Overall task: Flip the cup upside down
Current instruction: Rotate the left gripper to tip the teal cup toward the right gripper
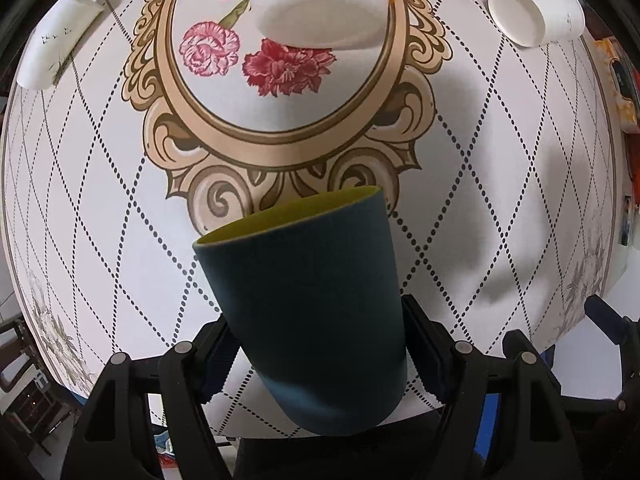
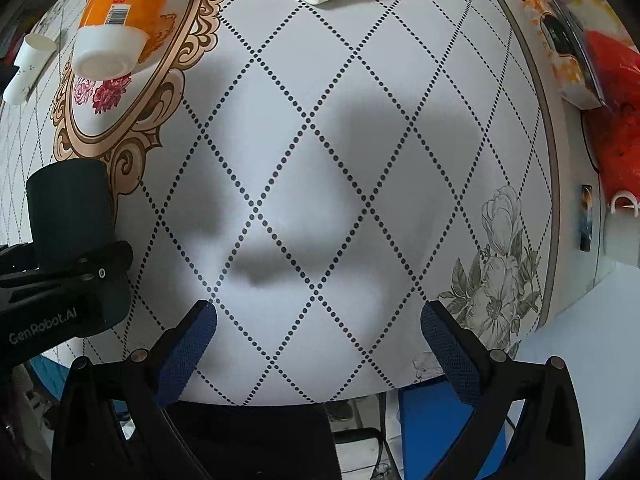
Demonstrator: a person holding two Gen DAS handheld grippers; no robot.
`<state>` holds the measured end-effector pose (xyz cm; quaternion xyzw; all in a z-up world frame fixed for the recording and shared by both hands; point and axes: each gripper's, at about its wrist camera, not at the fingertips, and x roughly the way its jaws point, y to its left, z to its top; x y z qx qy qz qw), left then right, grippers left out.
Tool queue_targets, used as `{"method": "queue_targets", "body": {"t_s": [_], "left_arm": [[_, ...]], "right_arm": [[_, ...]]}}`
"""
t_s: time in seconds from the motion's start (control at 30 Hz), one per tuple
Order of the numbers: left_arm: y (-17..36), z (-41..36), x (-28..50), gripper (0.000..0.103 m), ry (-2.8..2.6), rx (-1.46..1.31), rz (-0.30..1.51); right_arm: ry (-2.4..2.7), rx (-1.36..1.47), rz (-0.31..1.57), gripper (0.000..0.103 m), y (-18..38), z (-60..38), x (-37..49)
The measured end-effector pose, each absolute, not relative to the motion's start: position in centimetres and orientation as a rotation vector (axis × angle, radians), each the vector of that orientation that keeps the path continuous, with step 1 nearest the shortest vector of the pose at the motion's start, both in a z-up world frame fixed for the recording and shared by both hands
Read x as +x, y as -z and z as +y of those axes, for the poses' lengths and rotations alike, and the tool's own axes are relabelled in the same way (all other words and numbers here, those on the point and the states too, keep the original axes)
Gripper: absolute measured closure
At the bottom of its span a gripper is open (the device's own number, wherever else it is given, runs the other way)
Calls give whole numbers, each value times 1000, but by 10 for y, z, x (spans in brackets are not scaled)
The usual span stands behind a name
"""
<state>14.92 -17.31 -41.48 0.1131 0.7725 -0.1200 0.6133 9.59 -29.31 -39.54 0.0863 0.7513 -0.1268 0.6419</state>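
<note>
A dark teal cup [image 1: 312,308] with a yellow-green inside sits between the fingers of my left gripper [image 1: 316,356], which is shut on its lower body. The cup is tilted, its mouth pointing away and slightly left, above the table. In the right wrist view the same cup [image 2: 72,208] shows at the left edge, held by the left gripper [image 2: 80,272]. My right gripper [image 2: 318,340] is open and empty above the near part of the table [image 2: 320,160].
A white cup lies on its side at the back [image 1: 320,4], with an orange label in the right wrist view [image 2: 116,20]. Another white cup [image 1: 536,12] lies at the far right and one [image 1: 52,44] at the far left. Red and orange clutter [image 2: 616,92] sits beyond the table's right edge.
</note>
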Motion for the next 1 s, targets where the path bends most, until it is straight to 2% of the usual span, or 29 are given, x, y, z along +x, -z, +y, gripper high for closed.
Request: {"method": "queue_targets", "body": {"t_s": [0.3, 0.37, 0.43, 0.47, 0.7, 1.0], "left_arm": [[403, -179, 168, 29, 268, 246, 1769], [397, -168, 177, 26, 262, 247, 1766], [398, -166, 176, 11, 256, 250, 1766], [399, -166, 176, 11, 255, 251, 1764], [397, -158, 171, 10, 247, 247, 1754], [348, -140, 166, 10, 258, 197, 1693]], "right_arm": [[304, 210, 1701, 0, 381, -297, 87], [307, 213, 1700, 0, 377, -299, 86], [309, 216, 1698, 0, 376, -299, 84], [310, 217, 1696, 0, 375, -300, 83], [312, 222, 1691, 0, 369, -300, 73], [306, 242, 1668, 0, 350, -301, 67]]}}
